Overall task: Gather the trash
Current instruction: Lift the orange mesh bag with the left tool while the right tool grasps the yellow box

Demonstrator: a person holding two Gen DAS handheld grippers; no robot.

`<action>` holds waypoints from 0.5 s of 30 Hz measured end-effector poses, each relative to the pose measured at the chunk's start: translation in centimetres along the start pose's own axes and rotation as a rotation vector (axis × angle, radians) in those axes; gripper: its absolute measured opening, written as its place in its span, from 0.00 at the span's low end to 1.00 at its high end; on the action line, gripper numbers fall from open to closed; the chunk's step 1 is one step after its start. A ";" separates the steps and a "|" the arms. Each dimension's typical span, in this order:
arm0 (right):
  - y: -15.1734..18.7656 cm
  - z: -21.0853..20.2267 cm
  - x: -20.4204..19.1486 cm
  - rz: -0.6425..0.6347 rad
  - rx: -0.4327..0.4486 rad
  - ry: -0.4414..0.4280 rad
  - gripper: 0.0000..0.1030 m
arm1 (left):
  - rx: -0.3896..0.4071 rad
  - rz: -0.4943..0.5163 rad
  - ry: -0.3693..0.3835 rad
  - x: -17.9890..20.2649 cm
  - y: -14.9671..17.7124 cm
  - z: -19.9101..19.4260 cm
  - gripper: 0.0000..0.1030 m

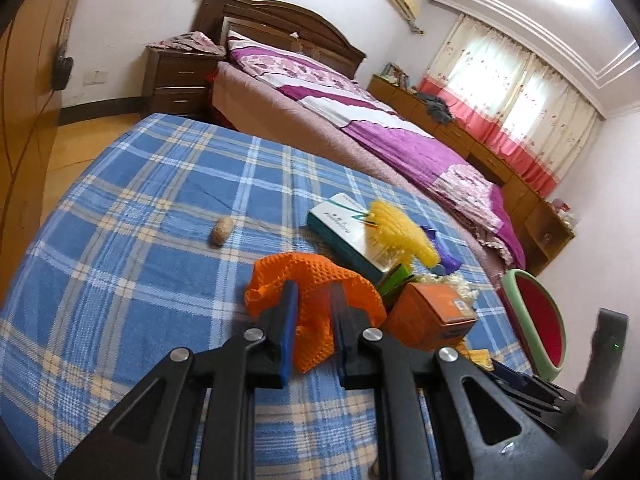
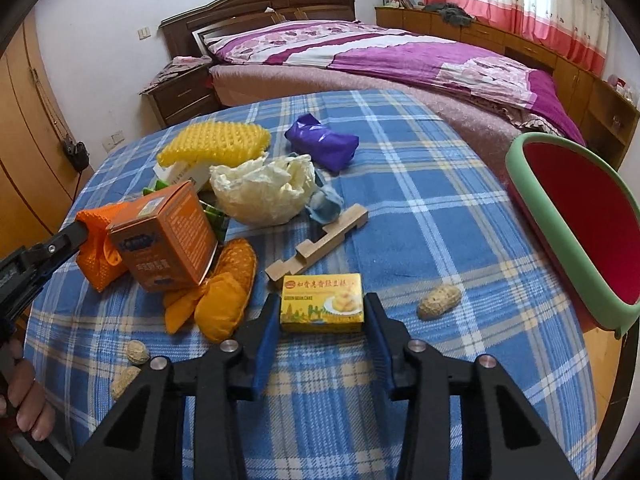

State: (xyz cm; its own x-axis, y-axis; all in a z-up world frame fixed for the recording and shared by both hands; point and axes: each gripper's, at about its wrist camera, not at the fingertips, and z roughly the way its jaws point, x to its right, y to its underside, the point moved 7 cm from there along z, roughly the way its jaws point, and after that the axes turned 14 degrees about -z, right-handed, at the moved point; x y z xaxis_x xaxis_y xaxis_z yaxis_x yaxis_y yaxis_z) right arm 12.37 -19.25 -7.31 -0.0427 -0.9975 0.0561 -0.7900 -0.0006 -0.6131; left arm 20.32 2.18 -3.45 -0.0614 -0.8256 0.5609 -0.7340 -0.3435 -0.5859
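Trash lies on a blue plaid table. My left gripper is shut on an orange foam net; it also shows in the right wrist view. My right gripper is open, its fingers on either side of a small yellow cake box on the cloth. An orange carton, a crumpled white wrapper, a yellow foam net, a purple bag, a wooden piece, orange pouches and peanut shells lie around.
A watermelon-shaped bin with green rim and red inside stands at the table's right edge. A white-green box lies under the yellow net. A bed stands behind the table, a nightstand left of it.
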 end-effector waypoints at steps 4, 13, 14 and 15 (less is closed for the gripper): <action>0.2 -0.3 0.0 0.007 0.011 -0.044 0.42 | 0.013 0.001 -0.002 0.4 0.0 -0.2 0.28; -0.1 -2.5 0.9 0.041 0.083 -0.109 0.42 | 0.085 0.069 -0.036 2.2 -0.5 -3.4 0.63; -0.1 -2.7 1.0 0.044 0.085 -0.114 0.42 | 0.080 0.073 -0.053 2.2 -0.8 -3.2 0.63; -0.1 -2.9 1.1 0.047 0.089 -0.123 0.42 | 0.072 0.081 -0.076 2.2 -1.1 -2.8 0.63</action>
State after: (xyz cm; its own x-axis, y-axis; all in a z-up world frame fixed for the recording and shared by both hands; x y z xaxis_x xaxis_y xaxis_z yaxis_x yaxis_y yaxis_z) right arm 10.62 -20.16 -4.95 0.0010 -0.9977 -0.0682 -0.7313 0.0458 -0.6805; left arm 19.09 1.98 0.05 -0.0652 -0.8826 0.4656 -0.6777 -0.3033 -0.6698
